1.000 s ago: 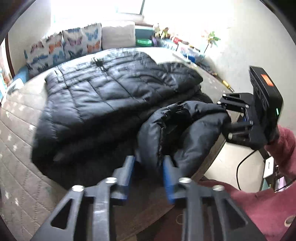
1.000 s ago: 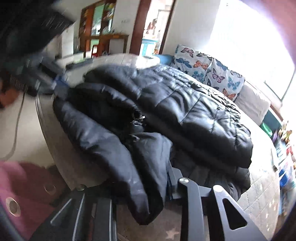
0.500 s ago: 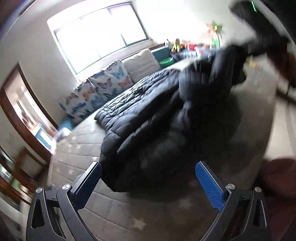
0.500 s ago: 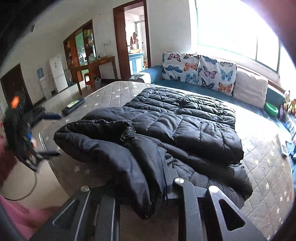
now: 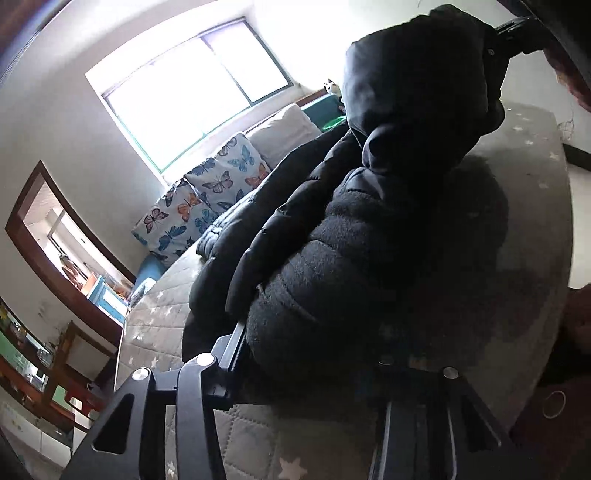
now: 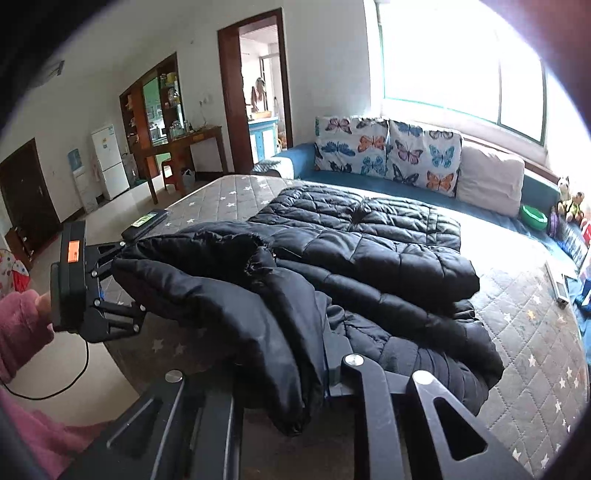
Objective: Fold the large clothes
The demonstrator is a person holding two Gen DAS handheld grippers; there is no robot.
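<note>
A large black quilted puffer jacket (image 6: 369, 251) lies on a grey star-patterned mattress (image 6: 535, 332), its near part lifted. My right gripper (image 6: 284, 373) is shut on the jacket's near edge, which hangs between its fingers. My left gripper (image 6: 118, 280) shows at the left in the right wrist view, closed on the jacket's other near corner. In the left wrist view the jacket (image 5: 351, 258) bulges between the left gripper's fingers (image 5: 229, 343) and hides the right one; the right gripper (image 5: 517, 29) holds the far end high.
A blue sofa (image 6: 406, 188) with butterfly cushions (image 6: 388, 155) stands behind the mattress under a bright window. A dark flat device (image 6: 147, 221) lies on the mattress's far left corner. A cable (image 6: 55, 384) hangs over the floor at the left. Toys and boxes sit at the right edge.
My left gripper was shut on the jacket, opened wide and empty half a second ago, and is now closed on another part of the jacket's edge. The right gripper kept its hold and rose.
</note>
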